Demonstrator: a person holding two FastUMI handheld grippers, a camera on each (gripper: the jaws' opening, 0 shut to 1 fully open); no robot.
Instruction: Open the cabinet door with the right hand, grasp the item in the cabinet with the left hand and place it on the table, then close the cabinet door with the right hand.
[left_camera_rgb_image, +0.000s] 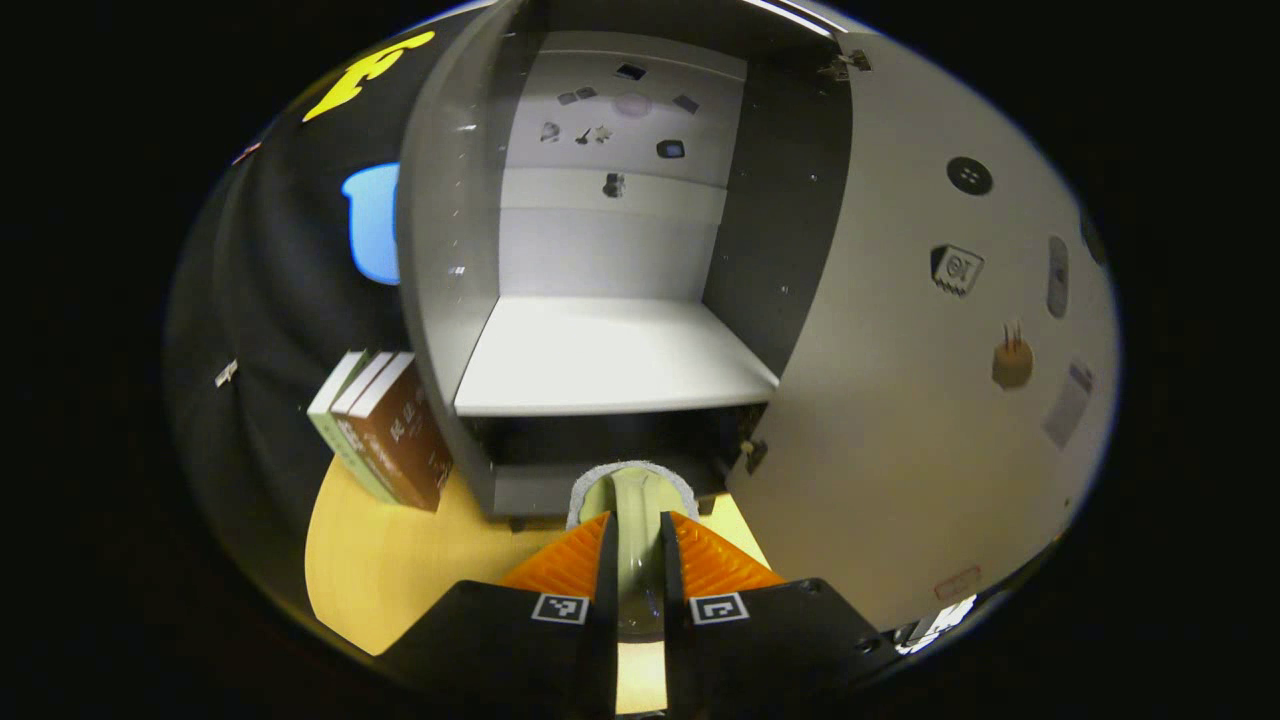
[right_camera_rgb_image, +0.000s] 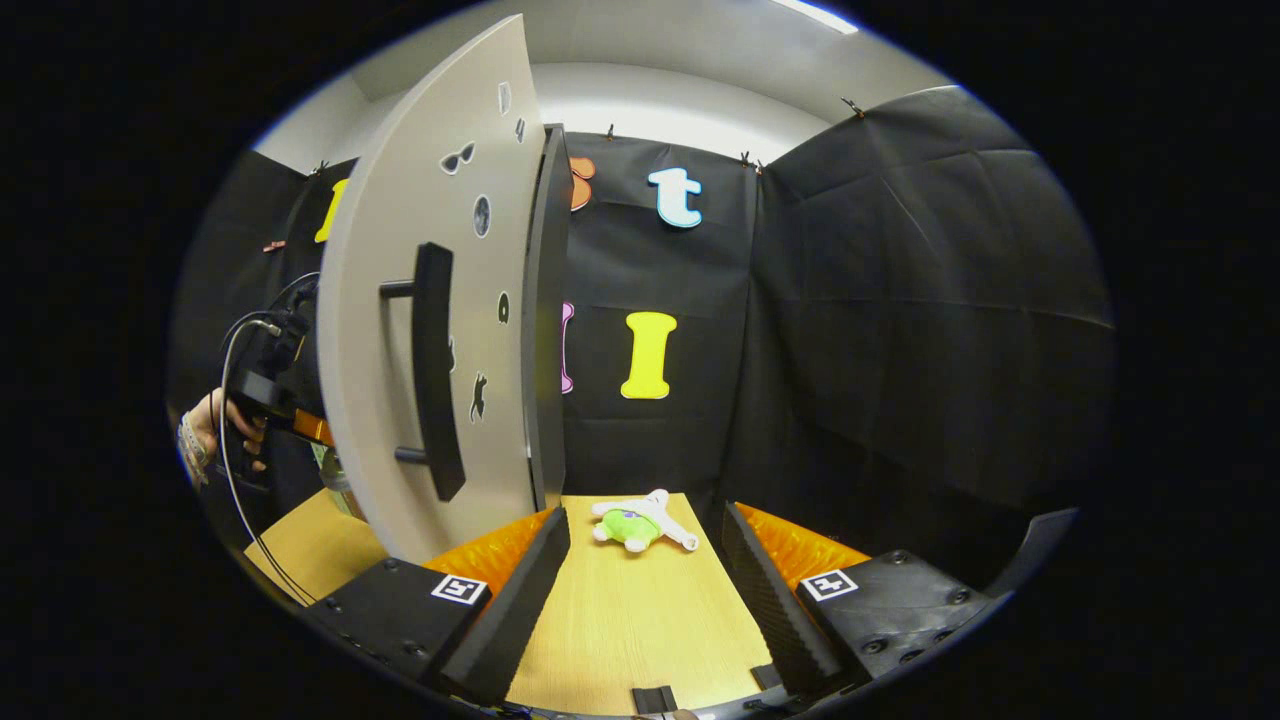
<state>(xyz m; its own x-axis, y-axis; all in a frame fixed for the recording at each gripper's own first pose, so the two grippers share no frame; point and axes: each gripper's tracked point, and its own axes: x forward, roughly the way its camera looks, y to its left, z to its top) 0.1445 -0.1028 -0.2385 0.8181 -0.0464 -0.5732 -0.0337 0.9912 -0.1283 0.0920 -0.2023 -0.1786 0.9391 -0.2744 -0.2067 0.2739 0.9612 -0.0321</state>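
The grey cabinet (left_camera_rgb_image: 610, 360) stands open in the left gripper view, its white shelf bare. Its door (left_camera_rgb_image: 900, 350), dotted with stickers, is swung out to the right. My left gripper (left_camera_rgb_image: 636, 520) is shut on a pale green item with a grey rim (left_camera_rgb_image: 634, 495), held in front of the cabinet's dark lower opening, above the wooden table (left_camera_rgb_image: 380, 570). In the right gripper view the door (right_camera_rgb_image: 400, 300) and its black handle (right_camera_rgb_image: 435, 370) are at the left. My right gripper (right_camera_rgb_image: 643, 530) is open, a little to the right of the door, with nothing between its fingers.
Three books (left_camera_rgb_image: 385, 430) lean against the cabinet's left side. A small green and white plush toy (right_camera_rgb_image: 640, 522) lies on the table (right_camera_rgb_image: 630, 620) ahead of the right gripper. A hand (right_camera_rgb_image: 205, 435) holding the left gripper (right_camera_rgb_image: 265, 400) shows partly behind the door.
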